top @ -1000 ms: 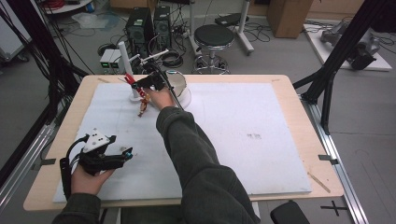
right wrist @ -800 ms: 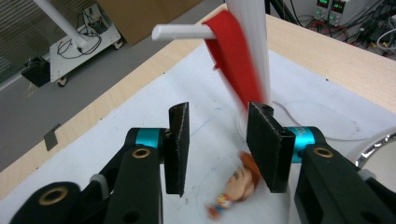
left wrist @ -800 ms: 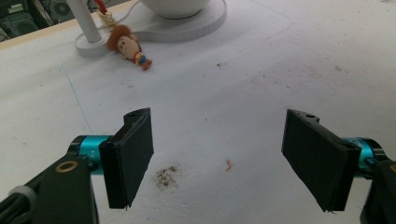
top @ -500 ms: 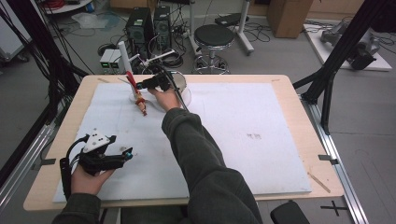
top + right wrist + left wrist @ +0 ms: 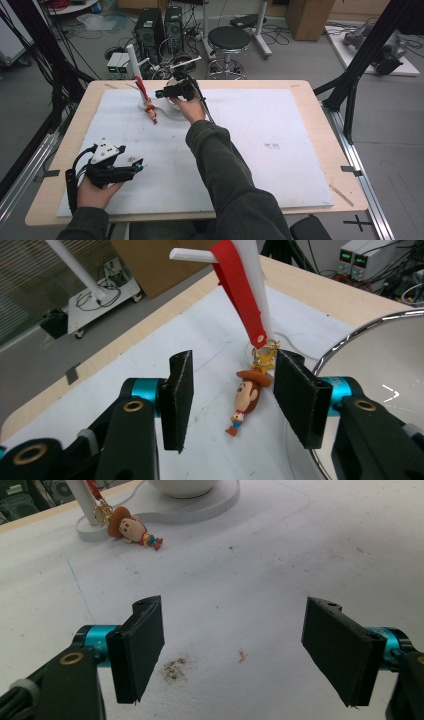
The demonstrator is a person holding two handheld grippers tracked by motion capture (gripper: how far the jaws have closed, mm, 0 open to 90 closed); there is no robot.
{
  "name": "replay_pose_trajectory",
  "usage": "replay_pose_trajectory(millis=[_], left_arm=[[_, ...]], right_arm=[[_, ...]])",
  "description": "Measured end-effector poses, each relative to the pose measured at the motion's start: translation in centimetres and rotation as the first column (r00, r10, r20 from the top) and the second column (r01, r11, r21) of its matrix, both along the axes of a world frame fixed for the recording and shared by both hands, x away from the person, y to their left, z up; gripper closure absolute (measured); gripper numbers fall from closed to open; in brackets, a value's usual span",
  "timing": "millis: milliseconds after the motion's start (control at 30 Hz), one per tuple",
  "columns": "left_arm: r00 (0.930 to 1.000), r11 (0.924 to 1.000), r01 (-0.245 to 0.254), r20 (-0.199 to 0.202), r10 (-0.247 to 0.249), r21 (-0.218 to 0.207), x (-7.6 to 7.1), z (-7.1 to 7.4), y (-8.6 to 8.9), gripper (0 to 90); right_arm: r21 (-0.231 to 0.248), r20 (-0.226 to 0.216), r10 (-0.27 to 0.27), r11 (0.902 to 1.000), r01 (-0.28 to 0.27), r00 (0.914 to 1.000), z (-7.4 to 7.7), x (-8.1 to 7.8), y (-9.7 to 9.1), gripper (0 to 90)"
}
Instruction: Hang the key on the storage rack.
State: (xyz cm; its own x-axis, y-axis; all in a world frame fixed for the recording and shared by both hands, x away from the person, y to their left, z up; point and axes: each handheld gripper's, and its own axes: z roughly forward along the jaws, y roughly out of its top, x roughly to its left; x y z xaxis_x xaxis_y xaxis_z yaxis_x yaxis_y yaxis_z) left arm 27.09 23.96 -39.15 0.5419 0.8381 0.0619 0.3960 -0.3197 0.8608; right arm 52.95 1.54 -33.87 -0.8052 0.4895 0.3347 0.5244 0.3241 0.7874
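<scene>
Two tongs are in my hands: my right tongs (image 5: 230, 405), jaws just opening, stand apart from the cowboy figurine (image 5: 245, 400) lying on the bench (image 5: 300, 95), its red strap (image 5: 237, 292) hooked on the white stand (image 5: 252, 270); my left tongs (image 5: 235, 655) gape empty.

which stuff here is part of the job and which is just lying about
In the job:
- cowboy figure keychain on a red strap
- white hook stand holding the strap
- right gripper, jaws just opening, figure loose between them

Lying about:
- shiny metal bowl
- left gripper, open, idle
- white table mat
</scene>
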Motion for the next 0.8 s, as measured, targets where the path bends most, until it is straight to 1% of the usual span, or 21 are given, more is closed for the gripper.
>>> replay_pose_trajectory(millis=[133, 200, 433, 567, 633, 733, 767, 800], left_arm=[[1.0000, 1.0000, 0.002, -0.003, -0.002, 0.003, 0.0, 0.0, 0.1, 25.2], [1.0000, 1.0000, 0.001, -0.001, -0.001, 0.003, 0.0, 0.0, 0.1, 25.2], [1.0000, 1.0000, 0.004, -0.004, -0.004, 0.005, 0.0, 0.0, 0.0, 25.2], [1.0000, 1.0000, 0.003, -0.004, -0.003, 0.004, 0.0, 0.0, -0.1, 25.2], [1.0000, 1.0000, 0.003, -0.005, -0.003, 0.006, 0.0, 0.0, -0.1, 25.2], [1.0000, 0.9999, 0.006, -0.007, -0.006, 0.011, 0.0, 0.0, -0.2, 25.2], [1.0000, 1.0000, 0.005, -0.006, -0.005, 0.006, 0.0, -0.1, -0.2, 25.2], [0.9999, 0.9999, 0.008, -0.007, -0.008, 0.009, 0.0, -0.1, -0.2, 25.2]], right_arm=[[-0.018, 0.016, 0.025, 0.9995, -0.025, 0.9996, 0.4, -0.3, -0.3, 46.3], [-0.008, 0.018, 0.025, 0.9997, -0.025, 0.9995, 0.6, -0.5, -0.4, 45.2], [-0.002, 0.026, 0.029, 0.9996, -0.029, 0.9992, 1.2, -0.8, -1.0, 42.2], [-0.002, 0.040, 0.030, 0.9996, -0.030, 0.9988, 1.4, -1.0, -1.4, 40.7], [0.006, 0.053, 0.025, 0.9997, -0.025, 0.9983, 1.3, -1.2, -1.7, 40.1], [0.009, 0.039, 0.021, 0.9997, -0.021, 0.9990, 1.0, -1.2, -2.3, 38.0], [0.010, 0.040, 0.020, 0.9998, -0.020, 0.9990, 0.9, -1.2, -2.5, 37.7], [0.009, 0.028, 0.020, 0.9997, -0.020, 0.9994, 0.9, -1.2, -2.7, 36.8]])
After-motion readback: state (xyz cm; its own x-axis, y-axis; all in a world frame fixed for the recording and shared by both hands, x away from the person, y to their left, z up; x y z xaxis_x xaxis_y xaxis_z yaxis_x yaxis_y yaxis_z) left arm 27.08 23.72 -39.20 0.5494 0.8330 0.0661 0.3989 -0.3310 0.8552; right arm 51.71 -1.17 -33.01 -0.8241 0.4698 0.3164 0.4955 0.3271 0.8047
